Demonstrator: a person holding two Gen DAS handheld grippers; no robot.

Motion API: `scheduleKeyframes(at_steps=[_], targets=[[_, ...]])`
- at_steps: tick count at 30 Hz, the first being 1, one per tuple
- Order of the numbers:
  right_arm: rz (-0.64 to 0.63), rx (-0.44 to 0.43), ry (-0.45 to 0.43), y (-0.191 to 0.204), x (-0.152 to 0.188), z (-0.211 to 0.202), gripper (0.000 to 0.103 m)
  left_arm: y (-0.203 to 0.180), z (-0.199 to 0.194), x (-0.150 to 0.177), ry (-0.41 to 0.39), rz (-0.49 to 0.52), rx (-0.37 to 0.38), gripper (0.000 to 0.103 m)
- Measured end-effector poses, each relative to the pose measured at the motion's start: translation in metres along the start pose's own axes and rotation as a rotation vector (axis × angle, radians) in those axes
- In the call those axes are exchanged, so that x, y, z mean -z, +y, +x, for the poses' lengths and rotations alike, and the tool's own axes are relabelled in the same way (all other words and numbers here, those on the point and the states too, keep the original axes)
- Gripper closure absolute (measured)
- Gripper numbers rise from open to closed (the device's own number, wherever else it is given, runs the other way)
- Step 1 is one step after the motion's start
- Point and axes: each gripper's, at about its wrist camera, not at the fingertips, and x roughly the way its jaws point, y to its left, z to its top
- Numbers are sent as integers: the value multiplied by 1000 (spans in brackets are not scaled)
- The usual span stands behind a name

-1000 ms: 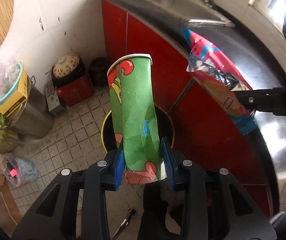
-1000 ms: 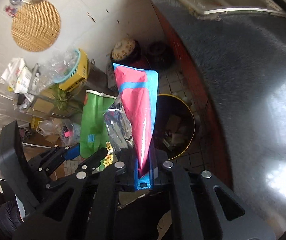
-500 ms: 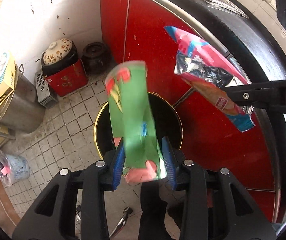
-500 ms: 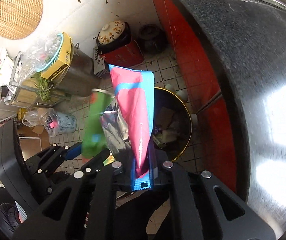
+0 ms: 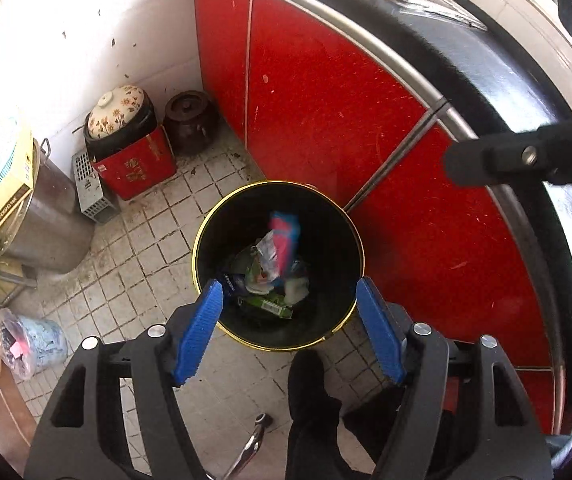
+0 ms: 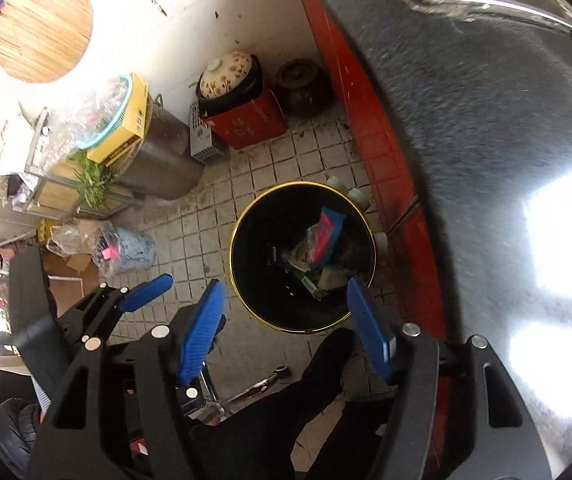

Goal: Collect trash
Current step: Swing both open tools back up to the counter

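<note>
Both claws have let go since a moment ago: the left gripper no longer pinches the green cup and the right gripper no longer clamps the pink wrapper, each with jaws opening and nothing between them. That wrapper now lies in the black bin below, among other rubbish, beside the red cabinet; I'd say this drop is done

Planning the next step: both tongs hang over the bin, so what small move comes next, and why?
Probably lift both away from the bin. The left tongs and right tongs are opening with nothing between them, and the wrapper lies inside.
</note>
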Motion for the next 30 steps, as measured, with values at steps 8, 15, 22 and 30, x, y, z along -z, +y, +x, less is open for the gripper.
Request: scheduleKeyframes(at_steps=[8, 15, 22, 30], targets=[[72, 5, -211, -29, 42, -113, 28, -53, -52, -13, -80, 121, -7, 17], [247, 176, -445, -107, 133, -237, 27, -174, -85, -31, -128, 347, 122, 17], [548, 385, -589, -211, 270, -331, 26, -348, -115, -19, -148, 629, 294, 17], [853, 522, -666, -289, 434, -382, 26, -487, -136, 32, -109, 813, 420, 17]])
